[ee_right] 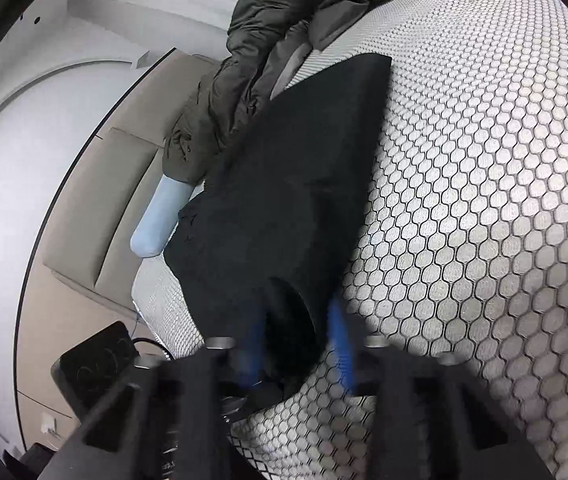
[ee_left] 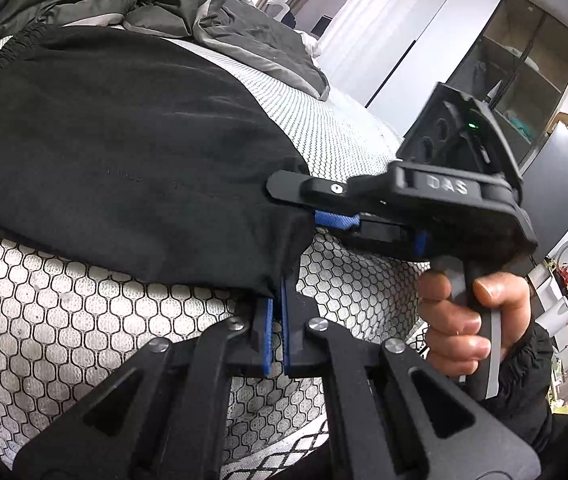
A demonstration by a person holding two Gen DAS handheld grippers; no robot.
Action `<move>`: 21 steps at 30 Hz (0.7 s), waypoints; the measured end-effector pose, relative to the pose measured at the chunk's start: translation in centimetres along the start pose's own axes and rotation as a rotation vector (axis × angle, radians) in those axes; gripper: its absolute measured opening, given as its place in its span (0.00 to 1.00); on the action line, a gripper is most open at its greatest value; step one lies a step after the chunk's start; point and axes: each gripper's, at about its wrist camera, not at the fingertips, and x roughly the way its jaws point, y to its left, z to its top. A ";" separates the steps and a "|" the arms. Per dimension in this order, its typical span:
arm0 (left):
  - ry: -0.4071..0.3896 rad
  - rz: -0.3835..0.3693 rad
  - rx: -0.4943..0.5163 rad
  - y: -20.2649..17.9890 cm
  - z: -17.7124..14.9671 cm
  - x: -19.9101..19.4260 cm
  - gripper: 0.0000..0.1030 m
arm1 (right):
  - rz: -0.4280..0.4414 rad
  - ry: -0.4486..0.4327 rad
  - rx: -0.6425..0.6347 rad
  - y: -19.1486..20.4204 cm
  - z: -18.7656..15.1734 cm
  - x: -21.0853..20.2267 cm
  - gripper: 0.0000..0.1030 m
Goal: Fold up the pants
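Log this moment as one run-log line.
stage: folding | left gripper: shut on black fabric pants edge | right gripper: jaws around same hem, grip unclear | surface: honeycomb-patterned mattress

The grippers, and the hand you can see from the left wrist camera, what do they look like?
Both are black plastic with blue ribbed pads and silver round pivot bolts on angular linkage arms. The right gripper has a boxy body embossed DAS, a small green light on top, and a black handle with a grey trigger strip. The hand on it wears a black gathered cuff. The left gripper matches.
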 end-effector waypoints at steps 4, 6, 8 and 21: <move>0.008 0.007 0.018 -0.3 -0.5 -0.2 0.00 | -0.015 -0.046 0.039 -0.4 1.1 0.4 0.10; 0.023 0.006 0.026 -0.4 -0.8 -0.3 0.00 | -0.005 -0.071 0.068 -0.7 1.9 0.5 0.10; 0.022 0.004 0.035 -0.5 -0.9 -0.6 0.00 | -0.012 -0.111 0.093 -1.0 2.4 -0.1 0.12; -0.090 0.027 -0.016 1.3 2.3 -6.5 0.04 | 0.009 -0.048 0.031 1.4 -3.8 -1.2 0.02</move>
